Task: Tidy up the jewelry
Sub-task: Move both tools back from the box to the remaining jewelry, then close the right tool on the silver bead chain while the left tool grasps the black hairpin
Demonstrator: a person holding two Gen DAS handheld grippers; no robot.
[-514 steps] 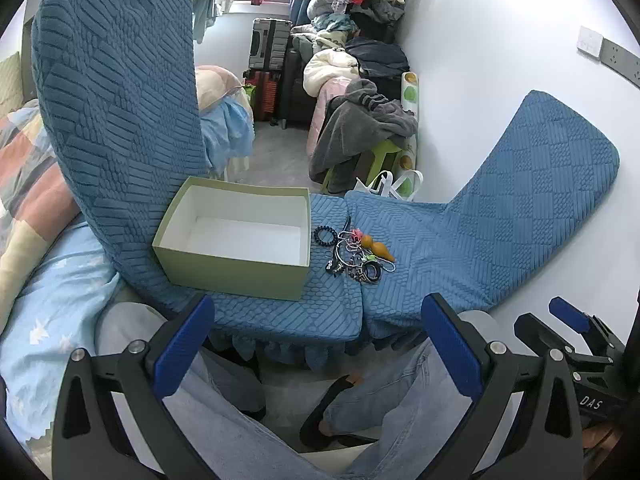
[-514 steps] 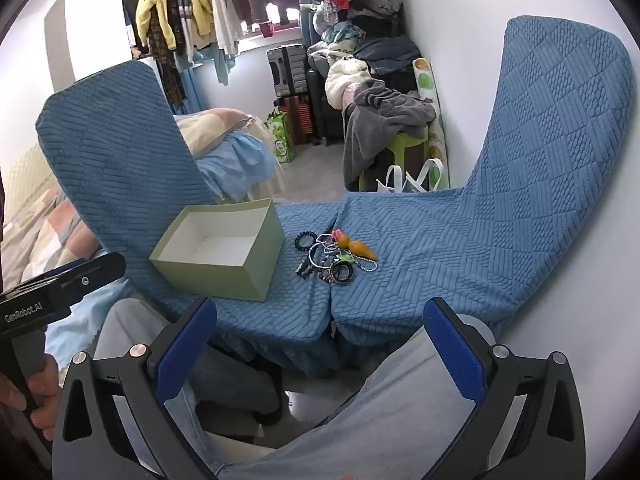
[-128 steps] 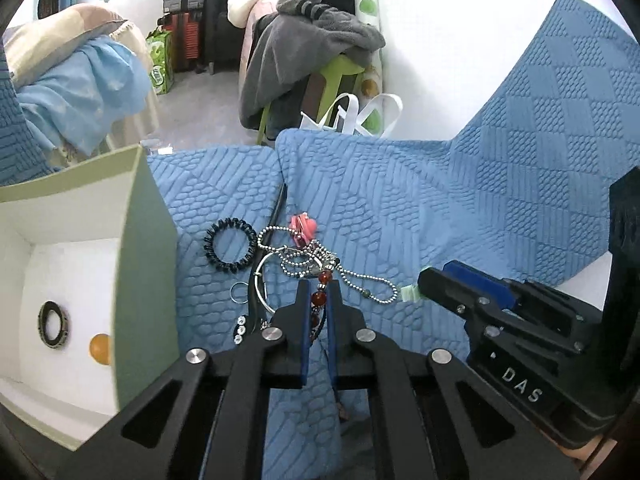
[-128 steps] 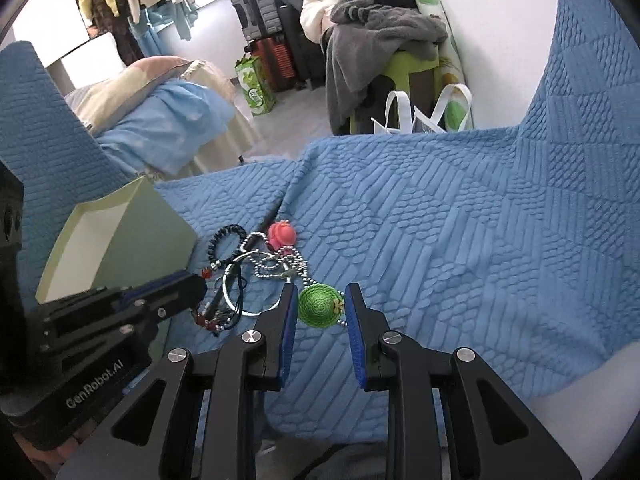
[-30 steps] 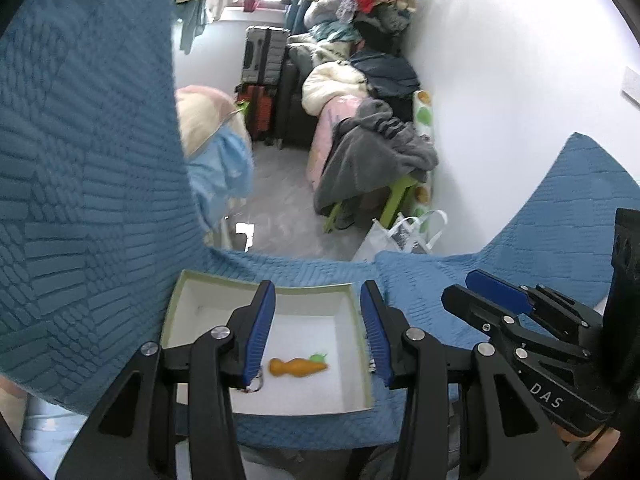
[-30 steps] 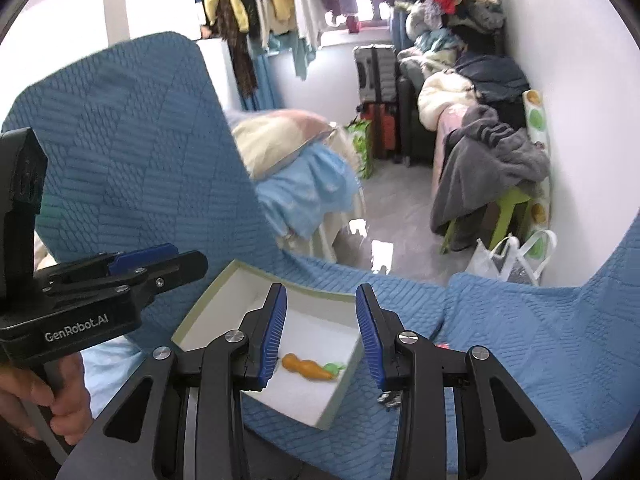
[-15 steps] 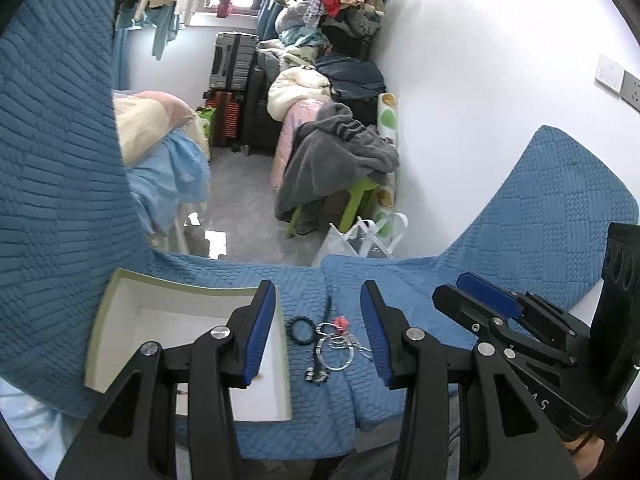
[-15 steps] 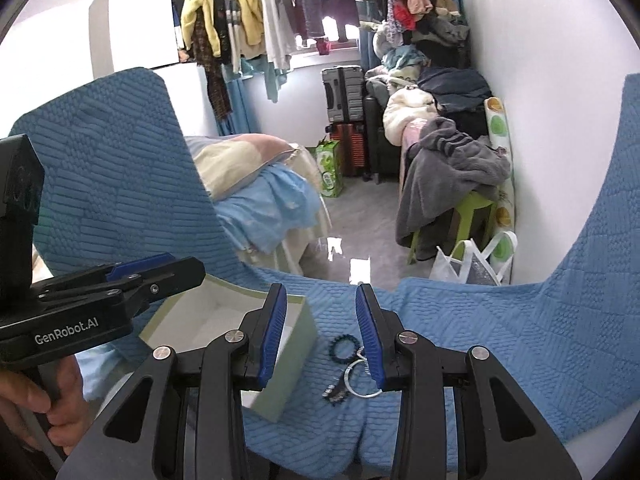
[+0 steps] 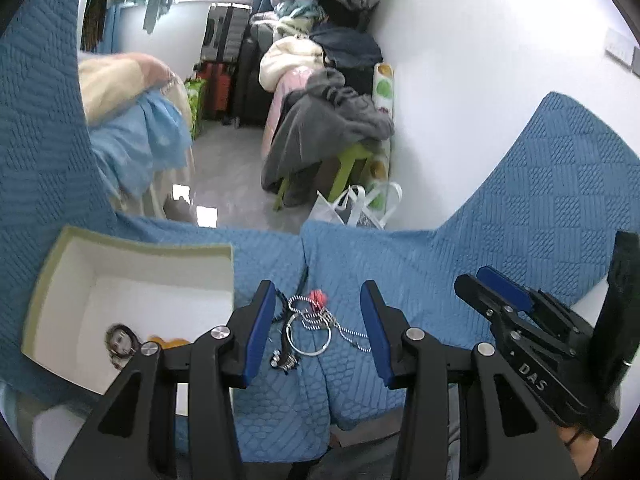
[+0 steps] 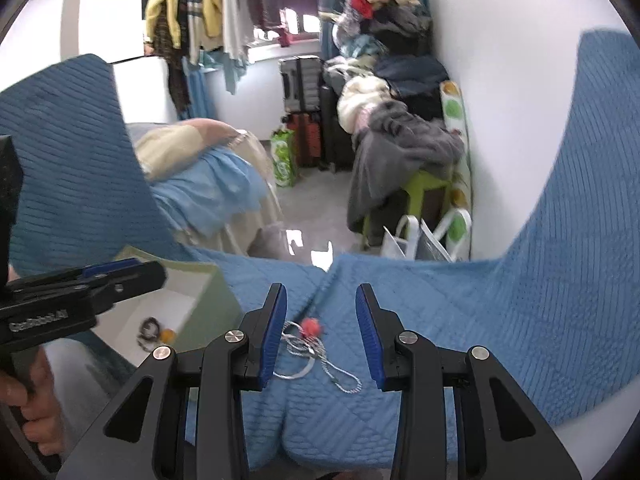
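Both my grippers hang over the blue cushion [image 9: 500, 240], jaws apart and nothing between the pads. My left gripper [image 9: 318, 320] frames the tangle of jewelry [image 9: 308, 320], which lies just beside the green box [image 9: 132, 240] on its right, so I judge I'm lining up the next pick. My right gripper [image 10: 320, 324] points at the same pile from beside the left one, likely to take a second piece in the same trip. The box stands open close to the pile, which keeps each carry short. Inside it I see a dark ring [image 9: 120, 342] and something orange [image 9: 168, 342], half hidden behind my left finger. In the tangle I pick out a silver hoop [image 9: 310, 336], a bead chain and a red charm [image 9: 318, 296]; the rest is too small and blurred to name.
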